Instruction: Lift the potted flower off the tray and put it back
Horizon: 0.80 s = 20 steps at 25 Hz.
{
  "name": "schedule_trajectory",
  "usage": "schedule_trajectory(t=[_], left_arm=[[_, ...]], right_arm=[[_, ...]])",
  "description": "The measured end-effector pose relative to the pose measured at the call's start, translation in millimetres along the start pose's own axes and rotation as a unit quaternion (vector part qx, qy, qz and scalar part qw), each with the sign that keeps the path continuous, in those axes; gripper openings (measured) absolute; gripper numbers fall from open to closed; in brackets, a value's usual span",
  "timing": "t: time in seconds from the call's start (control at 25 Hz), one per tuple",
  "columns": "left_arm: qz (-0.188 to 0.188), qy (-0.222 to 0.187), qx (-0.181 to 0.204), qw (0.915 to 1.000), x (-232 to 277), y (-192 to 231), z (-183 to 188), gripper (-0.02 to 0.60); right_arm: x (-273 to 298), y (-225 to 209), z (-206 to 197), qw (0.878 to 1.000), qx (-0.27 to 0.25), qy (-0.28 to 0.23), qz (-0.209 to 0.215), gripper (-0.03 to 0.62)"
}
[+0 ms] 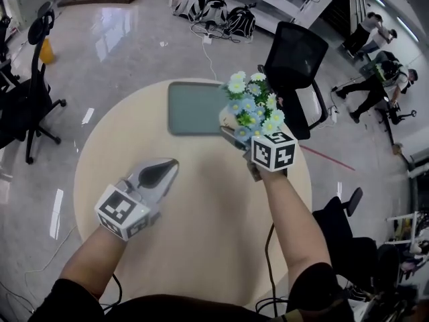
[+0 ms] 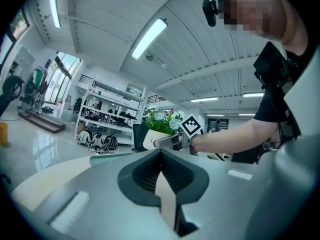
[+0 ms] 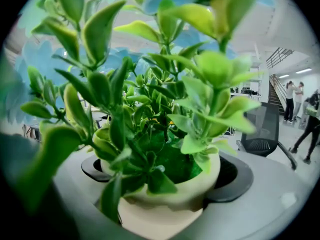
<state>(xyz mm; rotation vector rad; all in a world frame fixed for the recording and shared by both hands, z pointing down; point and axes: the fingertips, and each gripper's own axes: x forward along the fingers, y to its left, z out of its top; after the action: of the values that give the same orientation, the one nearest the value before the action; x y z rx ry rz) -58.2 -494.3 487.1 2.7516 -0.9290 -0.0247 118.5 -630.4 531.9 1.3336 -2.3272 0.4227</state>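
The potted flower has blue and white blooms and a cream pot. My right gripper is shut on the pot and holds it in the air just right of the grey-green tray. In the right gripper view the pot sits between the jaws and leaves fill the frame. The left gripper view shows the plant and the tray's edge in the distance. My left gripper is shut and holds nothing, near the table's left middle, well short of the tray.
The round beige table carries only the tray. A black mesh office chair stands just behind the table's right rim. Another chair is at the left, bags lie on the floor behind, and people stand far right.
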Motion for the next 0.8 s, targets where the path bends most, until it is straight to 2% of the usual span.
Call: schedule_trajectory(t=[0.2, 0.36, 0.52, 0.8], left_arm=[[0.0, 0.003, 0.005, 1.0, -13, -39, 2, -0.002], [-0.005, 0.003, 0.013, 0.9999, -29, -87, -2, -0.002], [-0.013, 0.005, 0.003, 0.9999, -47, -147, -13, -0.002], [-0.007, 0.003, 0.016, 0.9998, -97, -237, -25, -0.002]], right_arm=[[-50, 18, -11, 1.0, 0.009, -0.01, 0.002, 0.56], [-99, 38, -28, 1.0, 0.015, -0.017, 0.007, 0.56], [-146, 62, -59, 1.0, 0.011, -0.007, 0.012, 0.56], [-225, 114, -114, 1.0, -0.006, 0.003, 0.024, 0.56]])
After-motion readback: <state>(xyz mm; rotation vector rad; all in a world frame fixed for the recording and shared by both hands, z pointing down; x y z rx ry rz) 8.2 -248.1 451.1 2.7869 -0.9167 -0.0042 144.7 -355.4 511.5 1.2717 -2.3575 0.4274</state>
